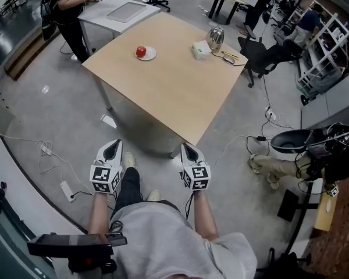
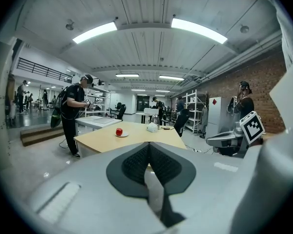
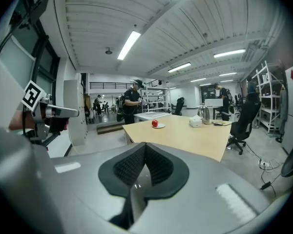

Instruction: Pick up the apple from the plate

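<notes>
Grey concrete floor is spreading round the pale wooden desk ahead of you, and another person is standing past its far left corner. Across the desk's far side, the red apple is sitting on its small white plate, while a white tissue box and a shiny kettle are standing well to its right. You are holding the left gripper and the right gripper low, short of the desk's near corner, both clenched on nothing and both well apart from the apple.
</notes>
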`<state>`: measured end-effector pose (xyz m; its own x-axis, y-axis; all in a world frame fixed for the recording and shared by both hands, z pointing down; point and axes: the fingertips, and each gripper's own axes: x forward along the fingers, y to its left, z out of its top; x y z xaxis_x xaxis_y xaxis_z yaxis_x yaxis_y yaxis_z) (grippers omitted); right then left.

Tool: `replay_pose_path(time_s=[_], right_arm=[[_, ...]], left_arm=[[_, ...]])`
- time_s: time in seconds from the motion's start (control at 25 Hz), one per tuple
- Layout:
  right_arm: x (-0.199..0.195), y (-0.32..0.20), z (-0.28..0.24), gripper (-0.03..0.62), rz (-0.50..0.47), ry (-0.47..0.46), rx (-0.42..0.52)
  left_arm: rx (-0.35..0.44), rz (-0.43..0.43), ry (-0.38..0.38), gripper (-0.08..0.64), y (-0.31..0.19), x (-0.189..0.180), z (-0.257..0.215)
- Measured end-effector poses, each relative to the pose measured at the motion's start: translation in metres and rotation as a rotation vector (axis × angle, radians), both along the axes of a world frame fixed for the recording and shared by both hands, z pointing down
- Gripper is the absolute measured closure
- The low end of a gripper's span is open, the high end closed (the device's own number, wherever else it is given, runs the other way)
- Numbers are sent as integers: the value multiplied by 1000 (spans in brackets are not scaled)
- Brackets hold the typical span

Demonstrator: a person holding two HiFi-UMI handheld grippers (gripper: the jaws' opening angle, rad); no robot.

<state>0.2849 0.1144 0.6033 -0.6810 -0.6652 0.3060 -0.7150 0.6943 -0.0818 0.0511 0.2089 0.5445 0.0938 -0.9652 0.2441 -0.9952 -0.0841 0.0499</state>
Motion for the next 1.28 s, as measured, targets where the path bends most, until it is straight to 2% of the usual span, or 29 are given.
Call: replay_pose_path(time_s=[0.24, 0.72, 1.28], right_arm=[[-19, -33, 3, 586, 14, 8, 3], [-85, -114, -1, 586, 5, 20, -3], [-175, -188, -6, 586, -8, 35, -1]], left_arm=[[3, 9, 4, 540, -36, -20, 5], [-10, 27, 8, 540, -123, -78, 4], [-20, 29, 21, 540, -194, -165, 6]])
